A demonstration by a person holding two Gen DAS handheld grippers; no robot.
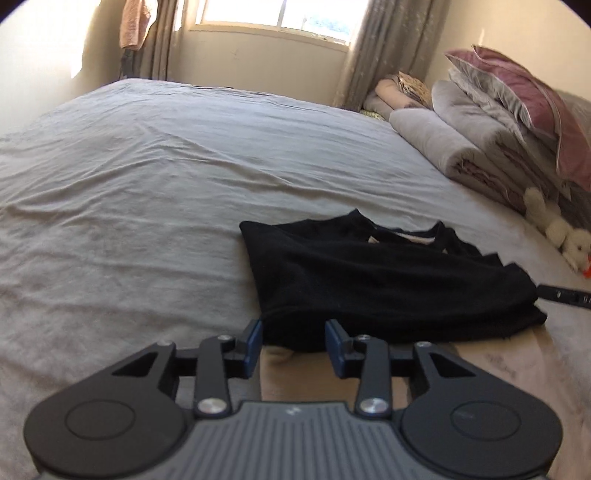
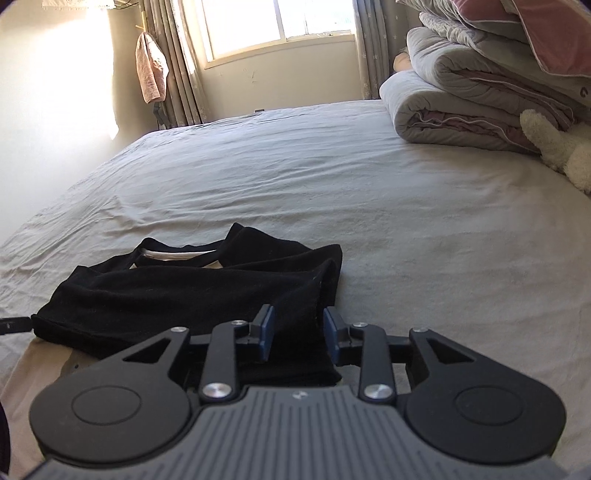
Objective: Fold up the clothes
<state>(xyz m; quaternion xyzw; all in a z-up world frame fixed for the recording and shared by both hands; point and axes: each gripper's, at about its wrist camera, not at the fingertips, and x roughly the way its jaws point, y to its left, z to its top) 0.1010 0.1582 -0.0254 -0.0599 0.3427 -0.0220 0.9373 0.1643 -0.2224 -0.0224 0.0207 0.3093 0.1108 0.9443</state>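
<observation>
Both sets of jaws stand parted with nothing pinched between them. On the left gripper (image 1: pixel 293 345) the blue pads frame the near left corner of a black top (image 1: pixel 369 280), whose hem edge lies just at or between the fingertips; whether a pad touches the cloth cannot be told. On the right gripper (image 2: pixel 298 334) the released jaws straddle the near right end of the same garment (image 2: pixel 192 291), where a strip of black fabric runs down between the fingers toward the camera. The top lies on the near part of a bed covered with a grey sheet (image 1: pixel 147 177), its neckline turned away toward the window (image 2: pixel 273 22), a pale inner collar showing. Its body looks like a compact, fairly squared block with layers doubled along the sides, so some folding seems in place, though the far right edge is still bunched and uneven. A beige cloth (image 1: pixel 480 369) lies under its near edge. As a judgement, the garment is partly folded, with at least a final fold or tidying left. Farther off, stacked quilts (image 2: pixel 461 103) and a plush toy (image 2: pixel 561 151) sit at the right side of the bed.
</observation>
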